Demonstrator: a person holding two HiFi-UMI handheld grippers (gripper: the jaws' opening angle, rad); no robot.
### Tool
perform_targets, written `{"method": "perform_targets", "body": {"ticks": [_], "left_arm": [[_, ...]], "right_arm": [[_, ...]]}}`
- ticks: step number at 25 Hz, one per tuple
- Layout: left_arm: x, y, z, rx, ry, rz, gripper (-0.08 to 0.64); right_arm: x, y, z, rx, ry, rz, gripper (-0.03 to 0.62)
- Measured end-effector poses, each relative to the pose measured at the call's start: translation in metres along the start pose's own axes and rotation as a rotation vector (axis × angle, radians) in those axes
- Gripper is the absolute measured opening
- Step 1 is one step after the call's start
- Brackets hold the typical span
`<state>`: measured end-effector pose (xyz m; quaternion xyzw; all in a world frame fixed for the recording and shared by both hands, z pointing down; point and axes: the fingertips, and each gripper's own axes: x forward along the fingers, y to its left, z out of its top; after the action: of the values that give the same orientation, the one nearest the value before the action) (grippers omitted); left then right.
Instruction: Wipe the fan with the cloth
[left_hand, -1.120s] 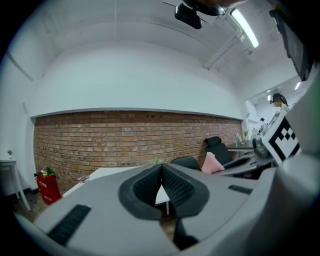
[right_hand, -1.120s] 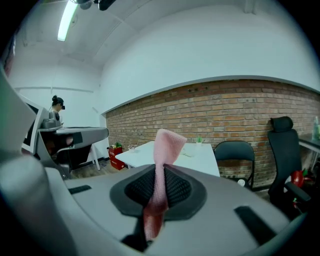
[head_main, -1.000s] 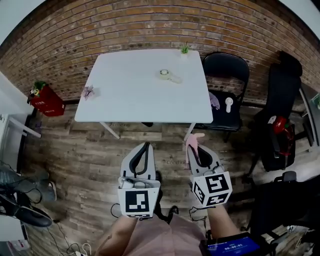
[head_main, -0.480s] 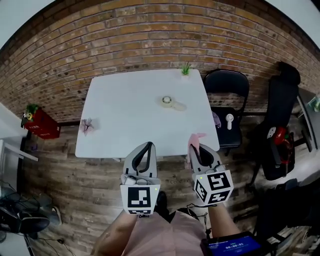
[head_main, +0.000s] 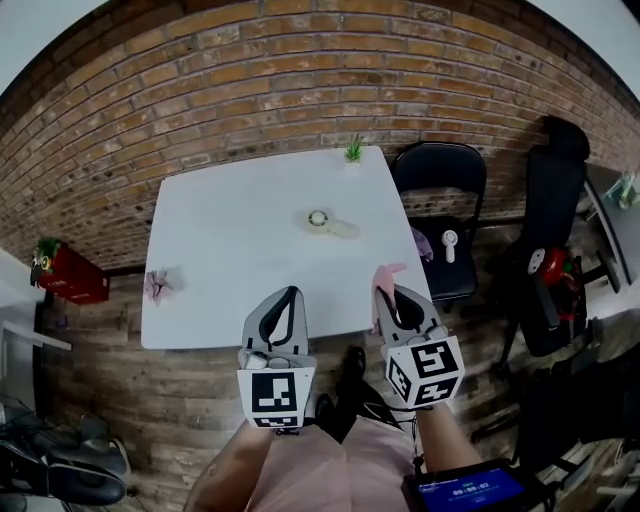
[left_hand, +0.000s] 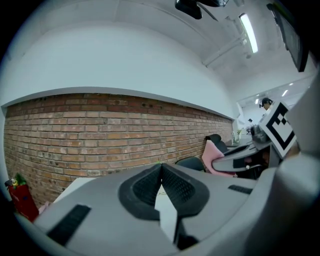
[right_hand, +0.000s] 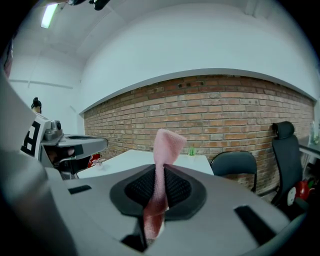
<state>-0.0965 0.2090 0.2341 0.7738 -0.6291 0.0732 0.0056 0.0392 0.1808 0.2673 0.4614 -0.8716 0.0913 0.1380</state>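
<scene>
We see the fan (head_main: 319, 219) lying flat on the white desk (head_main: 240, 250). It is small, round and white, with a short handle that points to the right. It lies a bit right of the middle, on the far half of the desk, well away from every edge, with bare desk all around it. The cloth (head_main: 386, 274) is pink and soft. The right gripper (head_main: 386, 294) is shut tight on it, and its top end sticks up past the tips. The left gripper (head_main: 289, 296) is closed and holds nothing. Only the head view shows us the fan and the whole desk from above. It also shows both grippers held side by side over the near edge, the right one close to the near right corner. The right gripper view shows the cloth (right_hand: 167, 142) pinched between the dark pads and hanging down below them. The left gripper view shows the left gripper (left_hand: 161, 168) with its pads pressed together. A little green plant (head_main: 353, 152) stands at the far edge by the brick wall (head_main: 250, 90). A small purple thing (head_main: 155, 284) lies near the left edge. A black chair (head_main: 445, 165) stands just beside the right side.
</scene>
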Motion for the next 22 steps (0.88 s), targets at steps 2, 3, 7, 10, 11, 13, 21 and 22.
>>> {"method": "perform_targets", "body": {"ticks": [2, 3, 7, 10, 11, 13, 21, 22], "left_arm": [[0.013, 0.0, -0.002, 0.005, 0.002, -0.006, 0.011], [0.021, 0.001, -0.003, 0.008, 0.007, -0.009, 0.011], [0.055, 0.006, -0.012, 0.021, 0.045, -0.012, 0.011], [0.084, 0.012, -0.019, 0.018, 0.062, -0.002, 0.011], [0.094, 0.015, -0.022, 0.02, 0.074, 0.003, 0.011], [0.115, 0.019, -0.029, 0.027, 0.111, 0.012, 0.011], [0.189, 0.036, -0.027, 0.03, 0.173, 0.085, 0.011], [0.196, 0.042, -0.023, 0.028, 0.173, 0.103, 0.011]], "right_arm": [[0.01, -0.008, -0.002, 0.01, 0.007, -0.002, 0.037], [0.016, -0.013, -0.002, 0.015, 0.009, -0.003, 0.037], [0.047, -0.033, -0.006, 0.036, 0.028, 0.003, 0.037], [0.074, -0.05, -0.011, 0.054, 0.05, 0.014, 0.037], [0.083, -0.056, -0.012, 0.059, 0.055, 0.019, 0.037], [0.103, -0.07, -0.013, 0.067, 0.066, 0.029, 0.037], [0.176, -0.122, -0.003, 0.089, 0.095, 0.1, 0.037], [0.185, -0.127, 0.0, 0.087, 0.096, 0.11, 0.037]]}}
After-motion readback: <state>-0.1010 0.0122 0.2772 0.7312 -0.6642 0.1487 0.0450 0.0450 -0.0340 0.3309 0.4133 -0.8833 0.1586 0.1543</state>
